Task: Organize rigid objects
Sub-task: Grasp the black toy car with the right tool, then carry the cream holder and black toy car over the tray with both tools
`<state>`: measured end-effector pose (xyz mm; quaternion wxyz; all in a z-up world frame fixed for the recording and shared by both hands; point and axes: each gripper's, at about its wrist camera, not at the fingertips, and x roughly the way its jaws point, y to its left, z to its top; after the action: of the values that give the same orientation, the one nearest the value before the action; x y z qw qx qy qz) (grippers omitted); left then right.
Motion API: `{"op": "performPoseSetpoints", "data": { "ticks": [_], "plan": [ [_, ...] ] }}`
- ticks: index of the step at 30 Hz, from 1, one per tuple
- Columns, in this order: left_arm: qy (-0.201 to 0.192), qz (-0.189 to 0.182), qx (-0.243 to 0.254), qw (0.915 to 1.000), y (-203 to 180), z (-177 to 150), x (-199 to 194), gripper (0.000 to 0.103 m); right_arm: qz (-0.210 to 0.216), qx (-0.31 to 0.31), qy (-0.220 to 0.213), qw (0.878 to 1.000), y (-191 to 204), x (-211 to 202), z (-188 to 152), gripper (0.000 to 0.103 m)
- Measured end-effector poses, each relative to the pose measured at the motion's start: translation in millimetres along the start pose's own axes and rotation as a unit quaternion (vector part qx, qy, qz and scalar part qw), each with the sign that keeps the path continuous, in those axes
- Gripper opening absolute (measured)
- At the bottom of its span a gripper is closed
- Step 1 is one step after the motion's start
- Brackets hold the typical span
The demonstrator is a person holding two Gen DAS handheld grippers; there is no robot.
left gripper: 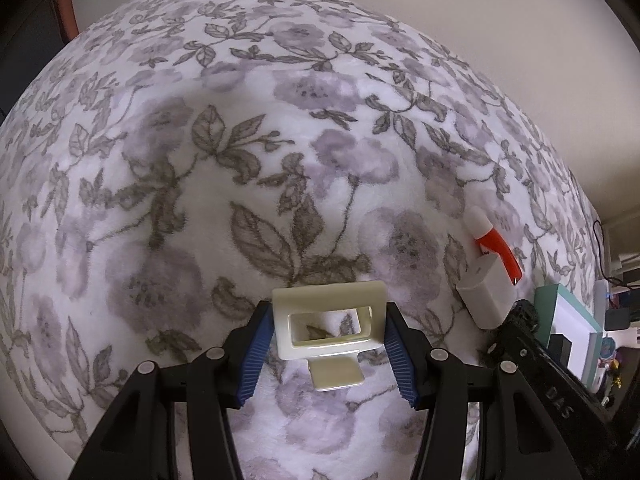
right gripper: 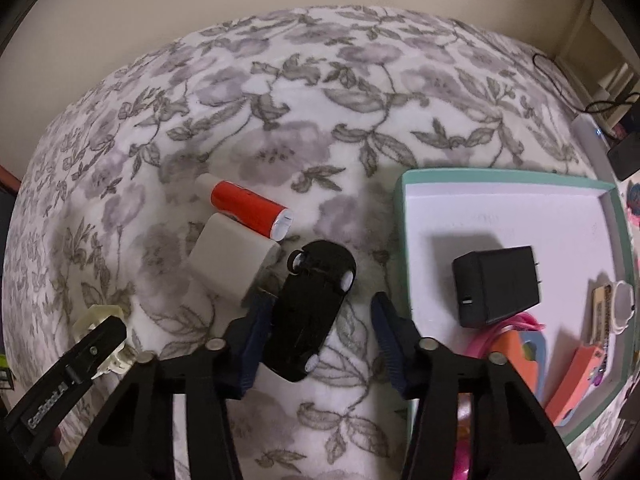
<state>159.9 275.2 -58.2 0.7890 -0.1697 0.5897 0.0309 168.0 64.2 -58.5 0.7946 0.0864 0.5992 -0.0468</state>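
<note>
Two grippers are in view over a floral blanket. I read the left gripper as closed onto a cream hair claw clip: both blue pads press against the clip's sides, and the clip's tab projects toward 6 o'clock between the fingers. In the left wrist view, a white charger block lies at about 3 o'clock from the clip, touching a red-and-white tube just beyond it. I read the right gripper as wide open, holding nothing. A black toy car lies upside down between its fingers, wheels up; the left finger is against or just beside the car's flank, while the right finger stands clear of it. In the right wrist view, the white charger block sits at 10 o'clock from the car, with the red-and-white tube touching its far side. At 3 o'clock is a teal-rimmed box lid holding a black power adapter, pink and orange items, and a small tag-like piece that I cannot identify. The left gripper's finger and clip appear at 8 o'clock.
</note>
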Motion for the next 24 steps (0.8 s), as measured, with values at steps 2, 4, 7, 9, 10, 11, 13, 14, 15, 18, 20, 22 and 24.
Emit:
{"op": "performPoseSetpoints", "data": {
  "ticks": [2,4,7,9,10,11,13,14,15,18,20,22,24],
  "plan": [
    [-0.002,0.0,-0.001,1.0,1.9,0.6,-1.2,0.058,0.005,0.002,0.004,1.0,1.7,2.6,-0.8,0.041],
    [-0.003,-0.001,-0.002,1.0,3.7,0.6,-2.4,0.058,-0.003,-0.001,0.006,1.0,3.2,4.3,-2.5,0.037],
    [-0.003,-0.001,-0.003,1.0,3.4,0.5,-2.1,0.058,-0.004,0.0,0.003,1.0,1.9,3.3,-5.4,0.035],
    [-0.003,-0.002,-0.001,1.0,2.9,0.2,-2.7,0.058,-0.004,-0.002,0.003,1.0,-0.1,0.6,-9.1,0.034],
    [-0.003,-0.002,-0.001,1.0,2.5,0.2,-3.2,0.058,-0.002,-0.003,0.001,1.0,-0.7,-1.5,-10.5,0.034],
    [-0.004,-0.002,0.0,1.0,1.5,0.1,-4.1,0.058,-0.001,-0.004,-0.001,1.0,-0.3,-2.4,-10.6,0.034],
    [-0.007,-0.003,0.002,1.0,0.2,0.5,-6.0,0.058,0.001,-0.005,-0.007,1.0,-2.1,-6.7,-13.8,0.034],
    [-0.009,-0.002,0.003,0.9999,-0.6,0.6,-8.1,0.058,0.002,-0.007,-0.01,1.0,-2.8,-9.5,-15.5,0.033],
    [-0.012,-0.002,0.003,0.9999,-0.9,0.8,-10.0,0.058,0.002,-0.009,-0.013,1.0,-3.1,-11.6,-16.7,0.033],
    [-0.017,-0.001,0.004,0.9998,-2.0,1.5,-14.2,0.058,0.006,-0.011,-0.022,1.0,-4.0,-19.3,-22.0,0.032],
    [-0.022,0.002,0.008,0.9997,-3.8,1.6,-17.8,0.058,0.005,-0.018,-0.034,0.999,-3.0,-27.5,-26.0,0.031],
    [-0.025,0.004,0.011,0.9996,-5.7,1.5,-20.3,0.058,0.001,-0.024,-0.043,0.999,-1.6,-34.0,-29.2,0.03],
    [-0.028,0.006,0.015,0.9995,-8.4,1.1,-22.1,0.058,0.003,-0.026,-0.048,0.998,-1.6,-38.7,-33.3,0.03]
  ]
}}
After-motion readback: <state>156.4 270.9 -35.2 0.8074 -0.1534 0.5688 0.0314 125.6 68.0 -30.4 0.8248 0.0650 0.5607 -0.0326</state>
